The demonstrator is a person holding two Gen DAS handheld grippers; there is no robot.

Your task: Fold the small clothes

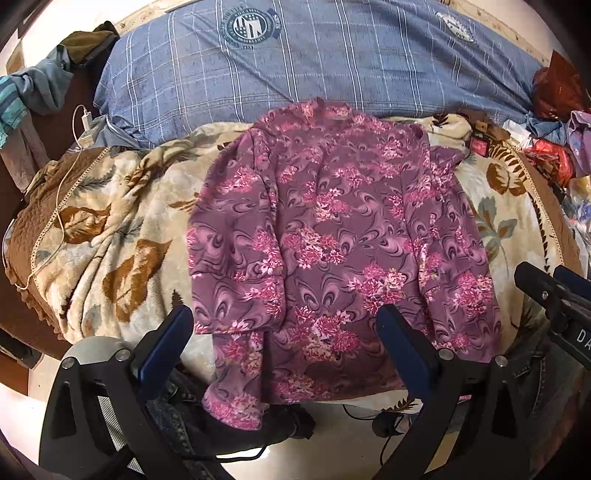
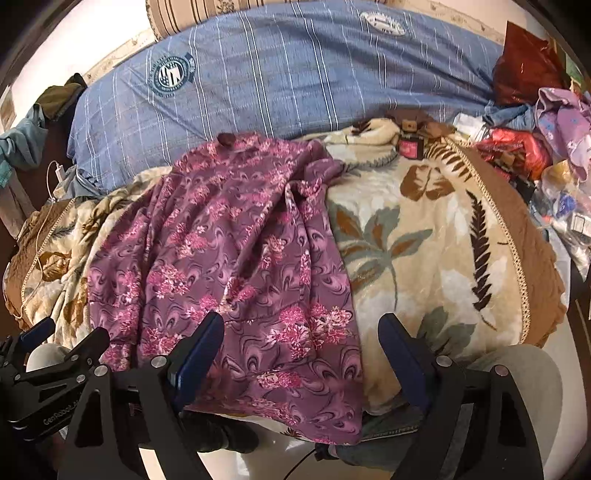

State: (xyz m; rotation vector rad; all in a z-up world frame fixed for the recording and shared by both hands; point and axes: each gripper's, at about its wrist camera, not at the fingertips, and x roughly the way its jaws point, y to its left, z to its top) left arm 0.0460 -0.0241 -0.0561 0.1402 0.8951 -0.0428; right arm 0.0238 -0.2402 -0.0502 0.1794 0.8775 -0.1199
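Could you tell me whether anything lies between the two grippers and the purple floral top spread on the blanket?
Nothing visible does. The purple floral top lies spread on the leaf-print blanket, with its hem directly ahead of the open left gripper and open right gripper. Nothing rests on it.

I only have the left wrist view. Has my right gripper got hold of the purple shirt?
Observer: No. The right gripper is open and straddles the right edge of the purple shirt, pinching nothing.
Operator: What's under its outer finger?
Observer: Only the leaf-print blanket, just beside the shirt.
Operator: Anything behind the blue pillow?
Observer: A brown striped cushion lies behind the blue pillow.
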